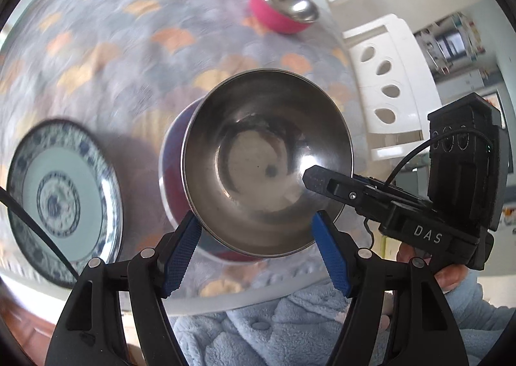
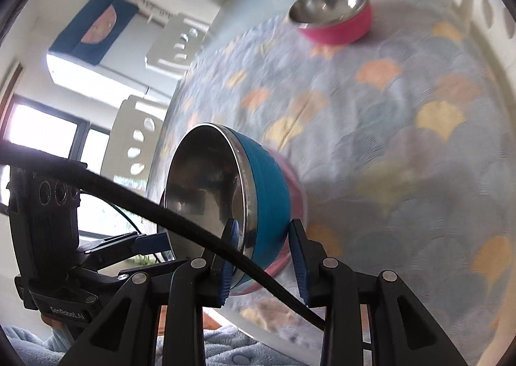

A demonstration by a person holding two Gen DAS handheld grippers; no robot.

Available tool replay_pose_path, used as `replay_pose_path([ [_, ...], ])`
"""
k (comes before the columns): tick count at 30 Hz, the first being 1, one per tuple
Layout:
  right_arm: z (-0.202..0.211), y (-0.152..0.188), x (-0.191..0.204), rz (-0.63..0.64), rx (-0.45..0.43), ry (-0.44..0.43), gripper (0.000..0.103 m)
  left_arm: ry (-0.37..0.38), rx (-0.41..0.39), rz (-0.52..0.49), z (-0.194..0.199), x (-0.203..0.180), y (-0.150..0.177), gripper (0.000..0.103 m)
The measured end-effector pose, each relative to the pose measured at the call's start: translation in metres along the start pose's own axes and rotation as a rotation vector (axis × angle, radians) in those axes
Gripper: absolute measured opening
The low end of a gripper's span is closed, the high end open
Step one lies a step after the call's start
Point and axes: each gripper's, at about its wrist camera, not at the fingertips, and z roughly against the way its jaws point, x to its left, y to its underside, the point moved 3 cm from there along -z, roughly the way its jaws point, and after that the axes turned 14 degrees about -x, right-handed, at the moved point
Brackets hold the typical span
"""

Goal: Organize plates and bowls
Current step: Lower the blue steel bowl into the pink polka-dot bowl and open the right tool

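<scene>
While right gripper (image 2: 262, 256) jaws pinch blue bowl (image 2: 269, 198), left gripper (image 1: 256, 246) jaws spread; plate (image 1: 64, 201) left-view only.

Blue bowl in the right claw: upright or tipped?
Tipped. The blue bowl is pinched at its rim by the right claw, its steel opening facing sideways toward the left claw; the pink bowl sits upright.
</scene>
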Motion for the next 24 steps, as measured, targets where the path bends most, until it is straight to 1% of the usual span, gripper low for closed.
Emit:
replay_pose_path([
  [3,-0.013,0.002,0.000,-0.012,0.049,-0.012,0.032,0.001,0.010,0.048,0.000,0.012,0.003,0.069],
  [6,-0.020,0.006,0.000,-0.015,0.092,-0.018,0.033,-0.006,0.014,0.060,0.001,0.016,0.004,0.069],
  [11,-0.023,0.004,0.000,0.003,0.117,-0.019,0.034,0.001,0.016,0.075,0.003,0.018,0.004,0.069],
  [12,-0.023,0.004,0.000,0.007,0.125,-0.017,0.035,0.001,0.017,0.082,0.002,0.019,0.003,0.069],
  [14,-0.023,0.001,0.001,0.021,0.130,-0.010,0.042,-0.009,0.018,0.096,0.003,0.024,0.002,0.069],
  [17,-0.010,-0.007,0.002,0.055,0.109,-0.008,0.043,-0.025,0.023,0.111,0.008,0.034,-0.002,0.069],
  [18,-0.005,-0.011,0.002,0.066,0.101,0.001,0.044,-0.020,0.023,0.117,0.011,0.037,-0.004,0.069],
  [20,0.008,-0.022,0.001,0.093,0.060,0.034,0.045,0.018,0.002,0.156,0.020,0.046,-0.012,0.069],
  [22,0.027,-0.040,-0.002,0.113,-0.019,0.063,0.045,0.027,-0.034,0.195,0.027,0.057,-0.029,0.069],
  [23,0.036,-0.050,-0.002,0.113,-0.061,0.062,0.045,0.025,-0.056,0.202,0.030,0.061,-0.041,0.069],
  [24,0.049,-0.067,-0.002,0.104,-0.127,0.049,0.045,0.019,-0.075,0.202,0.031,0.062,-0.053,0.069],
])
